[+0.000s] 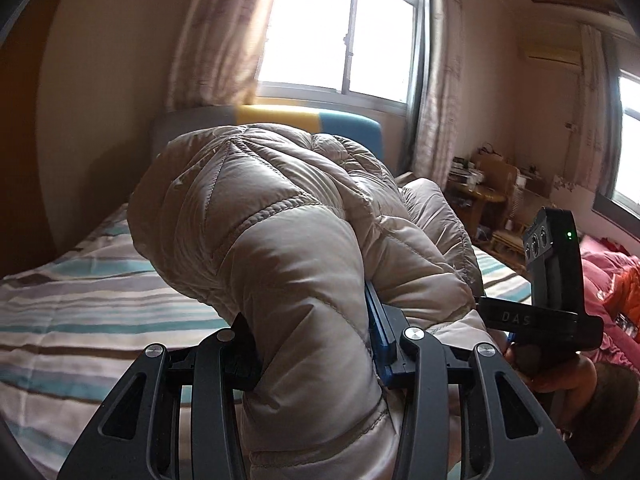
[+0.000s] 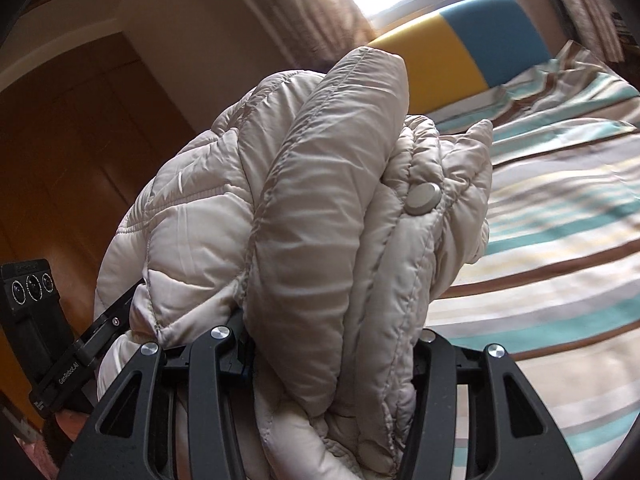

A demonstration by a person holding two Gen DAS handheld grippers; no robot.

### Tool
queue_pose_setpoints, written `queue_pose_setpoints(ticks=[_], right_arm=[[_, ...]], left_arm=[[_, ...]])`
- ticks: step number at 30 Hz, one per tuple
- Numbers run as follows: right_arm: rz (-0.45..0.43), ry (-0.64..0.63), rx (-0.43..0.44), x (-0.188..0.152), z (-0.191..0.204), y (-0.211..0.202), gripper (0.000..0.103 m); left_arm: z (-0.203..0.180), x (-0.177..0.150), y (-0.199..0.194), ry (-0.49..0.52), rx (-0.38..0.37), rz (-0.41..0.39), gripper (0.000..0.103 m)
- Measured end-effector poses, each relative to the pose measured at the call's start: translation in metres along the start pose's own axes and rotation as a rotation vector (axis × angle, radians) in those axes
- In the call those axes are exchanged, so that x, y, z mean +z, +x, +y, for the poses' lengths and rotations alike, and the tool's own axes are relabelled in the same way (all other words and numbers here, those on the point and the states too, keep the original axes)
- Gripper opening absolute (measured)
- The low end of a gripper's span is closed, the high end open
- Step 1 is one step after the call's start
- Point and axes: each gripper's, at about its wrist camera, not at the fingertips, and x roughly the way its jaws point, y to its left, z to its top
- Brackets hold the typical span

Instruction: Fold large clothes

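Note:
A puffy beige quilted jacket [image 1: 280, 216] is bunched up and lifted above the striped bed [image 1: 80, 300]. My left gripper [image 1: 312, 340] is shut on a thick fold of it, with the padding bulging out over both fingers. In the right wrist view the same jacket [image 2: 320, 220] shows a round snap button [image 2: 423, 199], and my right gripper [image 2: 332, 344] is shut on another thick fold. The two grippers sit close side by side: the right gripper's body [image 1: 552, 280] shows at the right of the left view, and the left gripper's body [image 2: 36, 312] at the left of the right view. All fingertips are hidden in the fabric.
The bed's striped cover [image 2: 560, 240] spreads under and beyond the jacket. A yellow and blue headboard [image 2: 460, 52] stands below a bright window [image 1: 344, 36] with curtains. A cluttered side table [image 1: 480, 184] and pink clothes [image 1: 612, 280] are at the right; a wooden door [image 2: 60, 160] is at the left.

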Motion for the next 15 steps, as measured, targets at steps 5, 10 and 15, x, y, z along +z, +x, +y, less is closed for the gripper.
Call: queue_pose_setpoints(ticks=[5, 10, 15], right_arm=[[0.052, -0.044, 0.016, -0.016, 0.030, 0.037, 0.048], [0.127, -0.079, 0.003, -0.027, 0.044, 0.090, 0.048], [0.210, -0.134, -0.018, -0.044, 0.060, 0.142, 0.049]], left_arm=[[0.033, -0.017, -0.020, -0.043, 0.051, 0.001, 0.041], [0.075, -0.044, -0.030, -0.128, 0.113, 0.029, 0.041], [0.119, -0.076, -0.040, -0.203, 0.178, 0.066, 0.043]])
